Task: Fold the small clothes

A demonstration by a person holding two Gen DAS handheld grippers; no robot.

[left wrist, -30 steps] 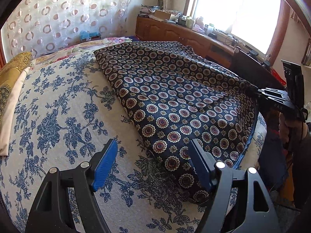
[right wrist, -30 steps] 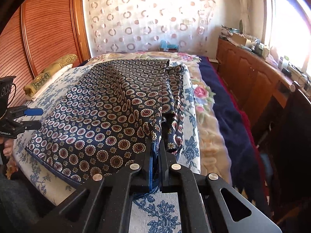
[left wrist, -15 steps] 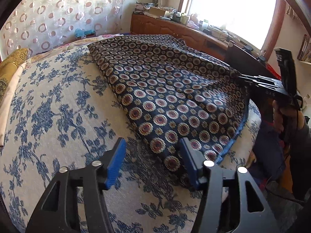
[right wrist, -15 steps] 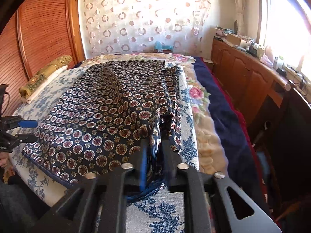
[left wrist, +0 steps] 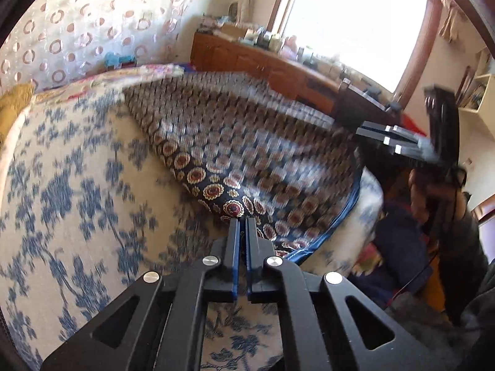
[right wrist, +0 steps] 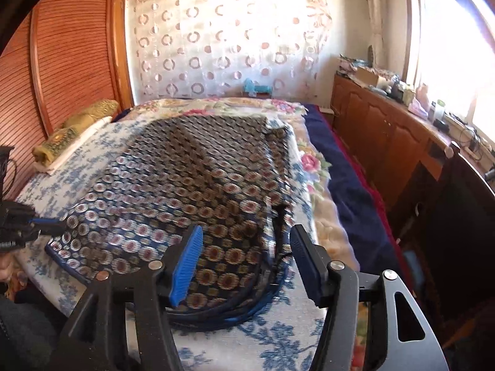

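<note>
Left gripper (left wrist: 243, 221) has just been closing and now sits jaws together at the near left corner of the patterned garment (left wrist: 235, 160). Whether cloth is actually pinched is unclear: the tips meet right at the hem and the frame is blurred. Right gripper (right wrist: 246, 247) has just been opening; jaws apart, the garment's blue-piped hem (right wrist: 247, 306) lies between and below them, pads clear of it. Reads as a handover: right lets go of its corner while left goes for its own.

Garment lies flat on the blue-floral bedspread (left wrist: 77, 185), near the foot edge of the bed. Long axis runs away from both cameras toward the curtain (right wrist: 222, 40), wide hem nearest the grippers, narrow end far. Right-hand edge is already doubled over into a strip (right wrist: 281, 167), so one lengthwise fold looks done.
</note>
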